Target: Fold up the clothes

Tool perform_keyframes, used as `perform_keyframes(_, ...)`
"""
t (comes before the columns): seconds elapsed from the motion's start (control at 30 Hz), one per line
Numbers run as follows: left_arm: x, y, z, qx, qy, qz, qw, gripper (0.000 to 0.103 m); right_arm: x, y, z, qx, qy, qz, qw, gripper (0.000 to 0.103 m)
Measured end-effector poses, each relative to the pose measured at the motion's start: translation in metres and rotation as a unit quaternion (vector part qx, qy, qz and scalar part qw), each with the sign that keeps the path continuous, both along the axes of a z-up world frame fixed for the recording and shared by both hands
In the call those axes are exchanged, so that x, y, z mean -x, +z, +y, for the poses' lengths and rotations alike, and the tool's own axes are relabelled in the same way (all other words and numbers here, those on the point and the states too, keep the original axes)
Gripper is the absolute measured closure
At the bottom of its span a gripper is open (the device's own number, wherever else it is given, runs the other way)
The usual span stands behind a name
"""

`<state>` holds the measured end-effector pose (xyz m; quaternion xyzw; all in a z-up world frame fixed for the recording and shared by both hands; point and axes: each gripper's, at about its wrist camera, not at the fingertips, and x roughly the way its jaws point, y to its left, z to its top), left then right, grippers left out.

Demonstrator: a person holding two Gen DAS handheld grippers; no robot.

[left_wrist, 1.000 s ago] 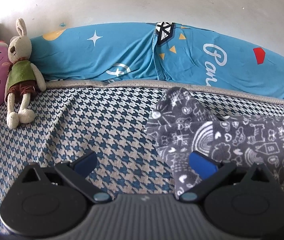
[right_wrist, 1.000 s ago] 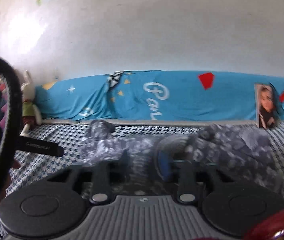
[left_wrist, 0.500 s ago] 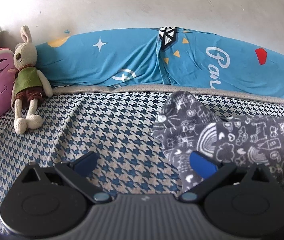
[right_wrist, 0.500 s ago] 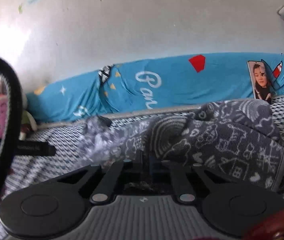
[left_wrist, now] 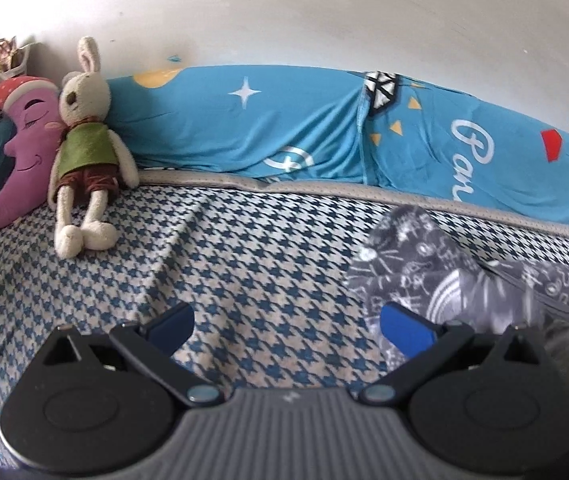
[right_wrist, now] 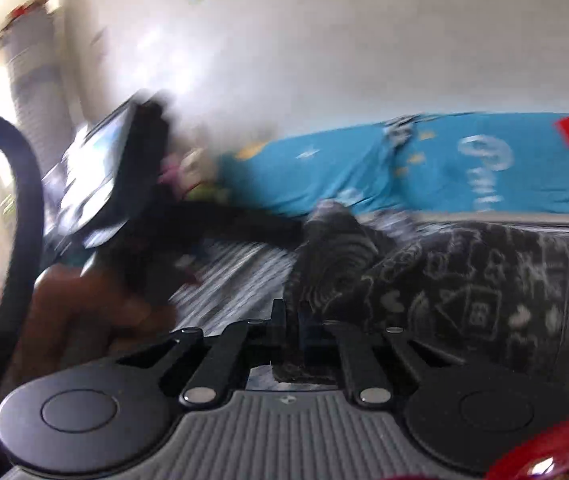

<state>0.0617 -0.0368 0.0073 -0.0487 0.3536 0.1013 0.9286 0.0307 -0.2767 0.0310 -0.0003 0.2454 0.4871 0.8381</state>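
Note:
A dark grey fleece garment (left_wrist: 424, 264) with white doodle print lies on the houndstooth bed cover (left_wrist: 220, 264), at the right of the left wrist view. My left gripper (left_wrist: 286, 326) is open just above the cover; its right fingertip (left_wrist: 404, 326) is at the garment's near edge and nothing is between the fingers. In the blurred right wrist view my right gripper (right_wrist: 290, 320) is shut on a fold of the same garment (right_wrist: 464, 284), which rises from the jaws and spreads to the right.
A stuffed rabbit (left_wrist: 84, 144) and a purple moon pillow (left_wrist: 12, 160) sit at the left against the wall. A long blue bolster (left_wrist: 324, 132) runs along the back. A person's hand (right_wrist: 84, 308) holds the other gripper with its screen (right_wrist: 96, 184) at the left.
The right gripper has closed on the garment and swung left with it. The left wrist view has shifted left, so the garment sits further right; the left gripper stays open.

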Motion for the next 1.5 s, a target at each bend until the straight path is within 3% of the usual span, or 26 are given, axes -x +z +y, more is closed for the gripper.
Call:
perform_keyframes(0.17,0.004,-0.001,0.015,-0.001,0.009,0.0,1.0,0.0,0.026,-0.015,0.025,0.041,0.093,-0.008,0.995,0.092)
perform_keyframes(0.4,0.004,-0.001,0.014,-0.004,0.006,0.003,1.0,0.0,0.034,-0.018,0.022,0.068,0.118,-0.038,0.99,0.08)
perform_keyframes(0.63,0.0,-0.006,-0.004,-0.011,-0.018,0.014,0.9997,0.0,0.011,-0.007,-0.013,0.059,0.026,-0.063,0.996,0.076)
perform_keyframes(0.7,-0.001,-0.008,-0.01,-0.012,-0.026,0.017,0.9995,0.0,-0.002,-0.003,-0.027,0.056,-0.008,-0.07,0.996,0.067)
perform_keyframes(0.9,-0.005,-0.017,-0.028,-0.017,-0.049,0.027,0.9983,0.0,-0.035,0.023,-0.063,0.051,-0.093,-0.081,0.991,0.059)
perform_keyframes(1.07,-0.007,-0.025,-0.041,-0.015,-0.067,0.035,0.997,0.0,-0.066,0.039,-0.096,0.054,-0.168,-0.105,0.979,0.048)
perform_keyframes(1.2,-0.009,-0.03,-0.054,-0.021,-0.081,0.04,0.9957,0.0,-0.094,0.048,-0.123,0.057,-0.251,-0.129,0.958,0.036)
perform_keyframes(1.37,-0.012,-0.035,-0.068,-0.022,-0.098,0.045,0.9939,0.0,-0.131,0.049,-0.14,0.06,-0.316,-0.122,0.939,0.027)
perform_keyframes(1.5,-0.014,-0.039,-0.078,-0.028,-0.108,0.049,0.9925,0.0,-0.157,0.035,-0.145,0.078,-0.328,-0.085,0.938,0.024)
